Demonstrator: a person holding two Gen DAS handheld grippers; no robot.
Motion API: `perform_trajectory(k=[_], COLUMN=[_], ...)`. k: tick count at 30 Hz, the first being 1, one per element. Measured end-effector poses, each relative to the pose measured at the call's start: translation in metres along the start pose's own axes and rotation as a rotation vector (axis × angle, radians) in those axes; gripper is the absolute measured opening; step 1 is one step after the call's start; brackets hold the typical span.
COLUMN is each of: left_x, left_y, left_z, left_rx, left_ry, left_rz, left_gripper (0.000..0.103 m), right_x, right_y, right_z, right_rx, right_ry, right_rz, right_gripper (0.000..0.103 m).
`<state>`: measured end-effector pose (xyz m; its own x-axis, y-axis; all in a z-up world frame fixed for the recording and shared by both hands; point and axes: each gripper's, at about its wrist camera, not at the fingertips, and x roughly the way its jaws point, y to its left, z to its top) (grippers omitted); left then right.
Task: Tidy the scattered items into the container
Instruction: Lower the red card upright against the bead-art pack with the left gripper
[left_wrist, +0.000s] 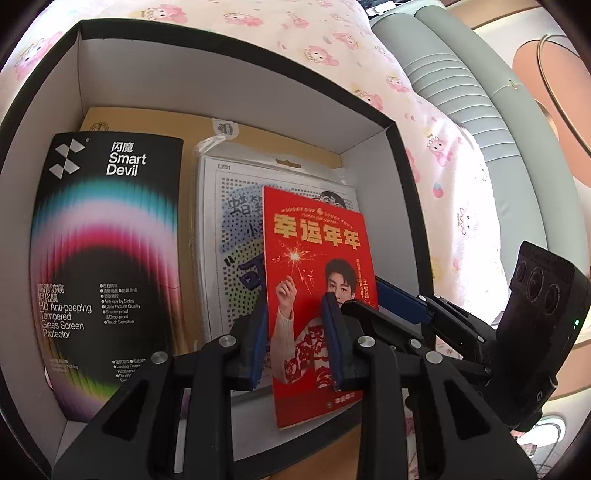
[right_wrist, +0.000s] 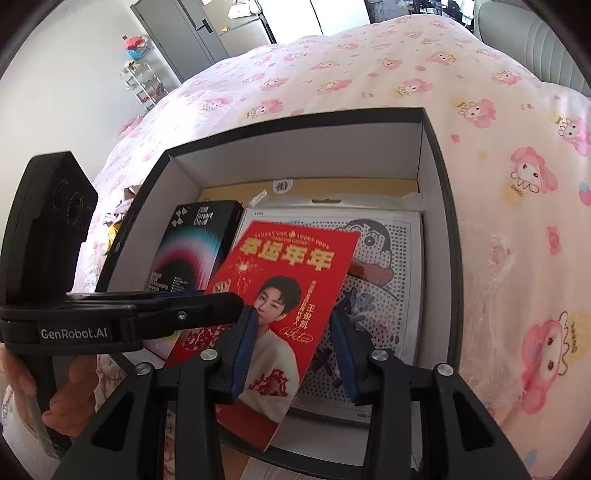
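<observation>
Now the left gripper (left_wrist: 299, 332) pinches the red card (left_wrist: 317, 295) edge-on over the box (left_wrist: 229, 29), long axis toward 12 o'clock, while the right gripper (right_wrist: 295, 347) stands wide beside it.

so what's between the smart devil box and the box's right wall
In the left wrist view, the white dotted peg-board pack lies there, with the red card in front of it, over the black box.

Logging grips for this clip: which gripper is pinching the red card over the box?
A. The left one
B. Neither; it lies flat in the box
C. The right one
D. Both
A. In the right wrist view the left gripper comes in from the side and clamps the red card edge, while the right gripper fingers stand apart over the box.
</observation>
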<state>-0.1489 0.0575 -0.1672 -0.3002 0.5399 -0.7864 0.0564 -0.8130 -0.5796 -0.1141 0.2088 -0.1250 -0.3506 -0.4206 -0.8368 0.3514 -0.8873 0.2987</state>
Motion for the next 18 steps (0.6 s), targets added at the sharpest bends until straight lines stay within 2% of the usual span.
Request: perform_trajectory(k=[5, 10, 15, 18], left_x=[0.003, 0.012, 0.003, -0.008], left_y=[0.003, 0.003, 0.008, 0.012], left_z=[-0.003, -0.004, -0.006, -0.006], left_rx=[-0.001, 0.01, -0.011, -0.029], left_ry=[0.001, 0.026, 0.014, -0.016], left_rz=[0.042, 0.154, 0.144, 0.11], left_gripper=[0.027, 0.024, 0.024, 0.024], right_x=[0.01, 0.01, -0.002, -0.008], right_y=[0.004, 0.008, 0.008, 0.009], right_z=[-0.002, -0.006, -0.01, -0.01], right_rx=[-0.019, -0.046, -0.053, -0.056], right_ry=[0.03, 0.023, -0.029, -0.057], right_rz=[-0.023, -0.066, -0.096, -0.111], right_gripper=[0.037, 0.037, 0.037, 0.037])
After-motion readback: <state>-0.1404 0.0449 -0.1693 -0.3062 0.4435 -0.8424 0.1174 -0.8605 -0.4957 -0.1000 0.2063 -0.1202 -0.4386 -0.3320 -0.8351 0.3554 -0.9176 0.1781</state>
